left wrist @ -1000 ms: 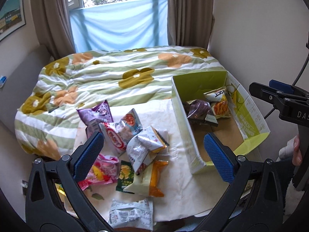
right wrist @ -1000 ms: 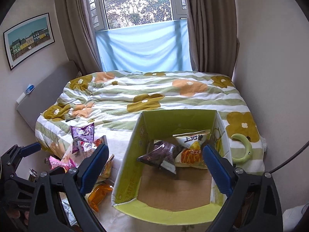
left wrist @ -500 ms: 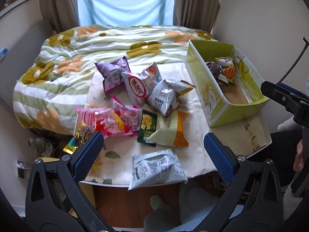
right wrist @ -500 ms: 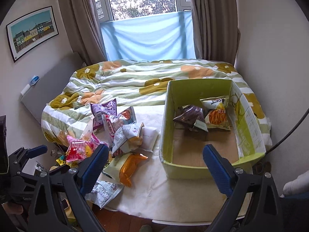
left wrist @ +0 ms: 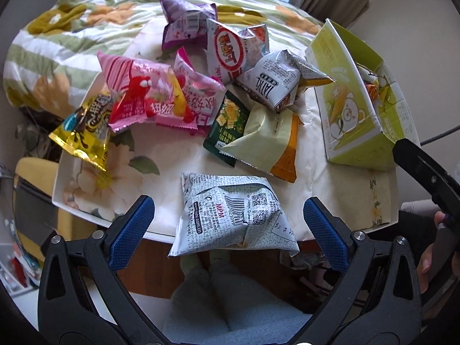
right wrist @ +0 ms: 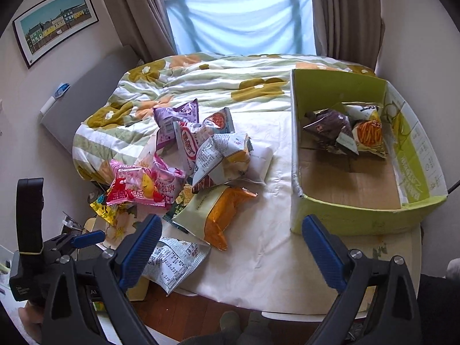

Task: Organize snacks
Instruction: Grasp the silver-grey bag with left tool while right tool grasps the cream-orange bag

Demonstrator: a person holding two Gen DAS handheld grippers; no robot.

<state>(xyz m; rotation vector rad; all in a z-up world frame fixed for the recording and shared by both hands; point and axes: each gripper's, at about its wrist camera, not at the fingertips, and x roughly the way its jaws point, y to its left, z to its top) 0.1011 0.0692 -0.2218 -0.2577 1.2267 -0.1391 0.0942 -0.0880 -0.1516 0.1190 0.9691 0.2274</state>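
Note:
Several snack bags lie heaped on a white table [left wrist: 290,201]. A white printed bag [left wrist: 233,215] lies at the front edge, overhanging it; my left gripper [left wrist: 227,224] is open with its jaws either side of that bag, not touching. The same bag shows in the right wrist view [right wrist: 175,261]. A green cardboard box [right wrist: 359,218] at the right holds a dark purple bag [right wrist: 330,129] and a noodle bag [right wrist: 369,135]. My right gripper [right wrist: 230,247] is open and empty above the table's front, left of the box.
Pink bags [left wrist: 143,97], a gold bag [left wrist: 86,129], a purple bag [left wrist: 187,23], a green bag [left wrist: 227,123] and a cream-orange bag [left wrist: 270,141] fill the table's middle. A flowered bed [right wrist: 215,80] lies behind. The floor and a foot [left wrist: 201,287] are below.
My left gripper has tilted down and moved close over the white printed bag at the table's front edge. My right gripper has pulled back slightly from the box.

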